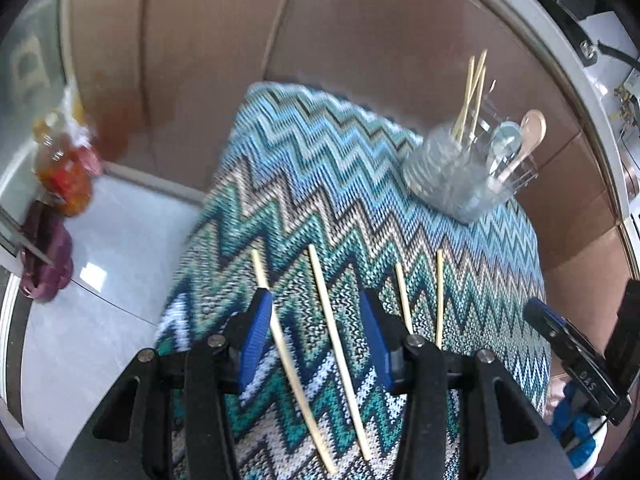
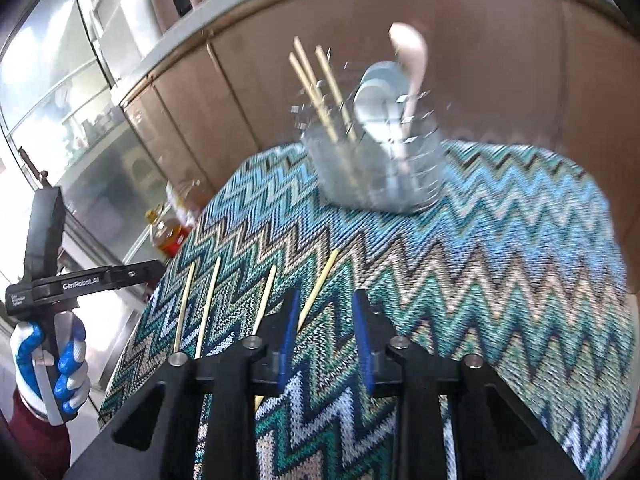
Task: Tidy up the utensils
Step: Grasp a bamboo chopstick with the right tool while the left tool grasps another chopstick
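Several pale wooden chopsticks lie side by side on a zigzag-patterned cloth point(image 1: 304, 184). My left gripper point(image 1: 315, 296) hangs open over two of them, one chopstick point(image 1: 280, 336) by the left pad and another chopstick point(image 1: 336, 332) nearer the right pad. Two more chopsticks point(image 1: 404, 300) lie to its right. My right gripper point(image 2: 325, 300) is open with a narrower gap, and the rightmost chopstick point(image 2: 316, 292) runs in between the fingers close to the left pad. A clear glass holder point(image 2: 376, 168) at the far side holds chopsticks and spoons.
A gloved hand point(image 2: 60, 368) holds the left gripper at the cloth's left edge. An oil bottle point(image 1: 60, 168) and purple slippers point(image 1: 44, 256) sit on the pale floor to the left. Brown cabinet fronts point(image 1: 360, 32) rise behind the table.
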Demonstrator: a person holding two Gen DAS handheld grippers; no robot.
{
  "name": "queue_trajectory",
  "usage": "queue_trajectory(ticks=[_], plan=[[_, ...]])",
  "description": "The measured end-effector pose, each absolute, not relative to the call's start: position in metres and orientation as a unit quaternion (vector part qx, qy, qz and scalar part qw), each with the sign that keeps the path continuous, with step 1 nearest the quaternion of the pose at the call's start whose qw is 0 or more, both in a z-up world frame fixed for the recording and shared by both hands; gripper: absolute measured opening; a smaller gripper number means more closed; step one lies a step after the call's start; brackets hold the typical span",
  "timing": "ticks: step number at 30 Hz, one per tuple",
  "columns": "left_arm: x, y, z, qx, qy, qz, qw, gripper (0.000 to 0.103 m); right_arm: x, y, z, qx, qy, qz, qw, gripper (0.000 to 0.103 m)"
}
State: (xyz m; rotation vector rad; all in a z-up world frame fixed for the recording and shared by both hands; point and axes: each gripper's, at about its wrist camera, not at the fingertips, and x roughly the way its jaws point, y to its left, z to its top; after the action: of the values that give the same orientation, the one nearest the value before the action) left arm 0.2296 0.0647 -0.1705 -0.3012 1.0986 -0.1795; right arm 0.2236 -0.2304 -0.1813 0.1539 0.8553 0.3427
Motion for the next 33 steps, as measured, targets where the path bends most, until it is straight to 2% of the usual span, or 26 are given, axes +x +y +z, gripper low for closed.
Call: queue_trajectory(ticks=[2,13,24,29,33], plan=[[0.242,0.063,-0.182,-0.145,0.543,-0.093,0.822,0.036,0.238,-0.227,-0.190,0.079,0.428,0.178,0.883,0.022],[0.286,0.046,-0.221,-0.108,0.621,-0.086,0.771,0.032,0.317,-0.195,-0.233,0.062,0.521,0.182,0.831,0.022],[0.303,0.035,-0.227,-0.058,0.663,-0.077,0.742,0.030,0.352,-0.171,-0.256,0.024,0.578,0.166,0.799,0.022],[0.309,0.033,-0.227,-0.042,0.673,-0.051,0.736,0.016,0.355,-0.164,-0.260,0.029,0.583,0.161,0.796,0.022],[0.309,0.023,-0.224,-0.035,0.675,-0.053,0.735,0.015,0.353,-0.172,-0.258,0.035,0.582,0.163,0.796,0.022]])
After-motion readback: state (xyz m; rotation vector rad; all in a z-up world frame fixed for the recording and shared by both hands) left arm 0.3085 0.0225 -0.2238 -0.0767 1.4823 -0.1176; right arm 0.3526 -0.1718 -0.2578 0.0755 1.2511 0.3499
